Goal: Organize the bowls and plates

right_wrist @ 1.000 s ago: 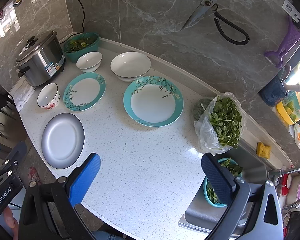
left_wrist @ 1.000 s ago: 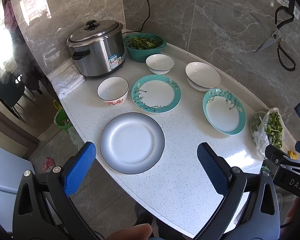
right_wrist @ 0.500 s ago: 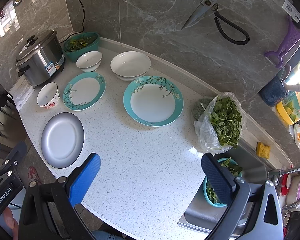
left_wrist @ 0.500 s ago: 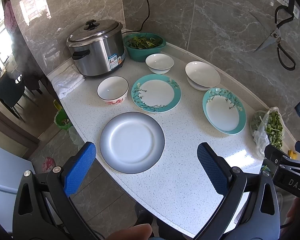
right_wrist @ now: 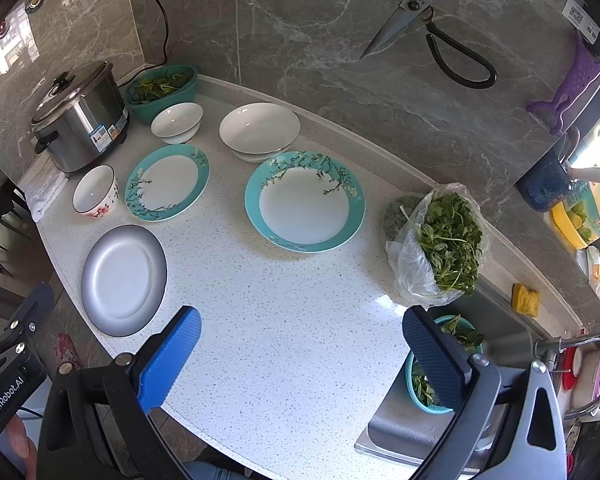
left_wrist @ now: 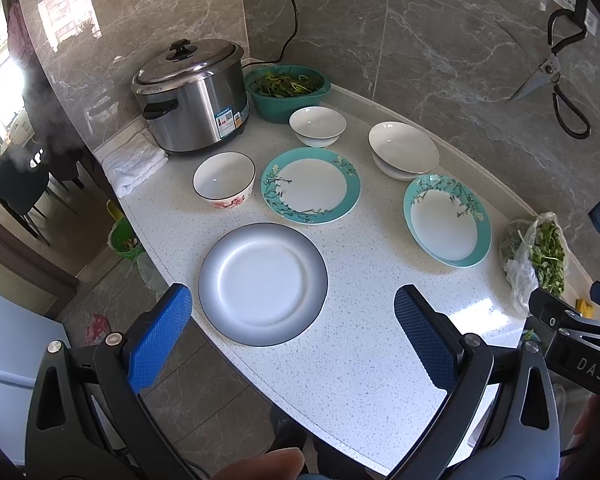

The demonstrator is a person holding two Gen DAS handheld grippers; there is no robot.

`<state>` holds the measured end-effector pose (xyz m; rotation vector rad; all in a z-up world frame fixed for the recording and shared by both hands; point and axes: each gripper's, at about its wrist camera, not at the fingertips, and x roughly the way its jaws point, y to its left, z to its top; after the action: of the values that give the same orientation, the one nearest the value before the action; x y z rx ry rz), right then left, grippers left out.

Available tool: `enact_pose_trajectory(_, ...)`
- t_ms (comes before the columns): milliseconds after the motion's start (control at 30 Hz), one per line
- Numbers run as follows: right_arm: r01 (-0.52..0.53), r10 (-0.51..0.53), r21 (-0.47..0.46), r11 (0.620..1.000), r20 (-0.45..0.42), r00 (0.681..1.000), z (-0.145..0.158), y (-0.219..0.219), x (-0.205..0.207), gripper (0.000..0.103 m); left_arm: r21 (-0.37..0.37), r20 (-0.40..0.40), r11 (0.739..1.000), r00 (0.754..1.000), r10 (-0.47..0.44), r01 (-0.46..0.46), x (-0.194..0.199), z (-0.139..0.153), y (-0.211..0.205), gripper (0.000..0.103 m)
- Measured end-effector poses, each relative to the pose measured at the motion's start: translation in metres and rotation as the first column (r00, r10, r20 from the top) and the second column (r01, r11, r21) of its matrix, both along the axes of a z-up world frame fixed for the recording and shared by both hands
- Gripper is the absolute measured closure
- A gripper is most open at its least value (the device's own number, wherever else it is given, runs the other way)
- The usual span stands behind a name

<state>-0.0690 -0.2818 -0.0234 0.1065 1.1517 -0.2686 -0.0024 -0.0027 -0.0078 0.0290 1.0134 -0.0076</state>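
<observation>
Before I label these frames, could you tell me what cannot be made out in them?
- Rice cooker label: too small to read, both views.
- White shallow bowl: a second dish beneath it is mostly covered.
- Sink basket: partly behind the right gripper fingers.
- Tap area: cut off at the right wrist view's edge.

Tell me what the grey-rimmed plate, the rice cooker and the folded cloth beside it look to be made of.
Grey-rimmed plate: looks like glazed ceramic, with a smooth white centre fading to a grey rim that carries a soft sheen. Rice cooker: brushed stainless steel body and lid by its streaked reflections, with black handles and knob, probably plastic. Folded cloth: white looped fabric, likely cotton terry towel.
</observation>
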Motion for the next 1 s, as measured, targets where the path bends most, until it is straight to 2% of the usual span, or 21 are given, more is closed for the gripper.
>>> enact_pose_trajectory(1000, 0.000, 0.000, -0.003, 1.000, -0.002, 1.000, -0.0024, -0.0031, -0.0028, 0.000, 0.003, -0.001, 1.000, 1.000, -0.001, 0.001, -0.0042, -0.0038, -0.0026, 0.000)
